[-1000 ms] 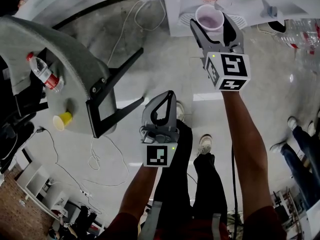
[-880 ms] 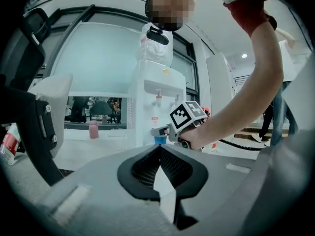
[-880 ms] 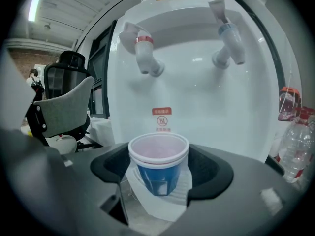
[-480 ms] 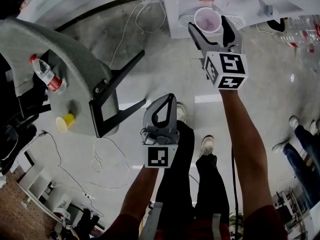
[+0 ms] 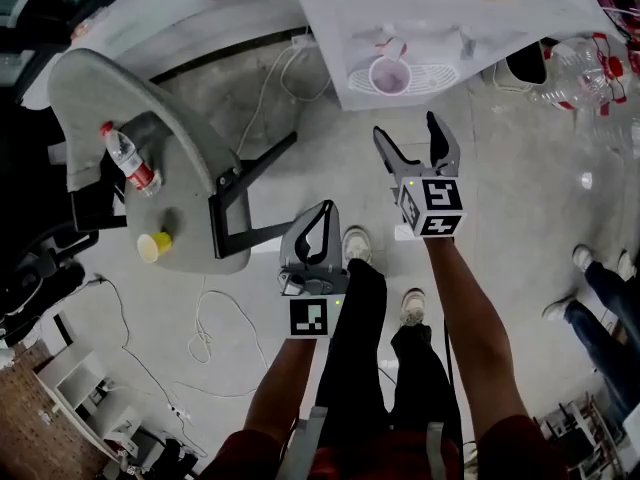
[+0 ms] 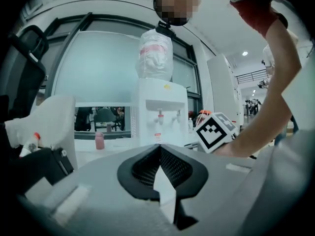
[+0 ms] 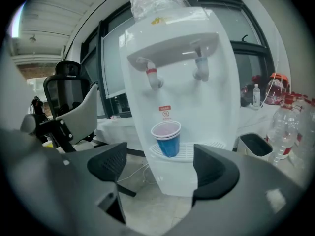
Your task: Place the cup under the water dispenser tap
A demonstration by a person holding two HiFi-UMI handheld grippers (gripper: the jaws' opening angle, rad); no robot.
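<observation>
Cup (image 7: 167, 137): blue, upright under dispenser (image 7: 197, 58) red tap (image 7: 153, 77)
Sticker (image 7: 166, 112): red, unreadable
Right gripper (image 7: 160, 166): jaws opening, empty
Left gripper (image 6: 160, 149): jaws together

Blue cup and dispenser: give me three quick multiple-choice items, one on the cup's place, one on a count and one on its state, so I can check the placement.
1. Where does the blue cup stand?
A on the floor
B on the drip tray of the water dispenser
C on the grey chair

2. How many taps does the water dispenser have?
A one
B two
C three

3. How does the cup stand?
A upright
B on its side
C upside down

Answers:
1 B: it sits on the white tray, below the red tap.
2 B: the red tap and a second tap beside it are the only ones.
3 A: its open mouth faces up.
</observation>
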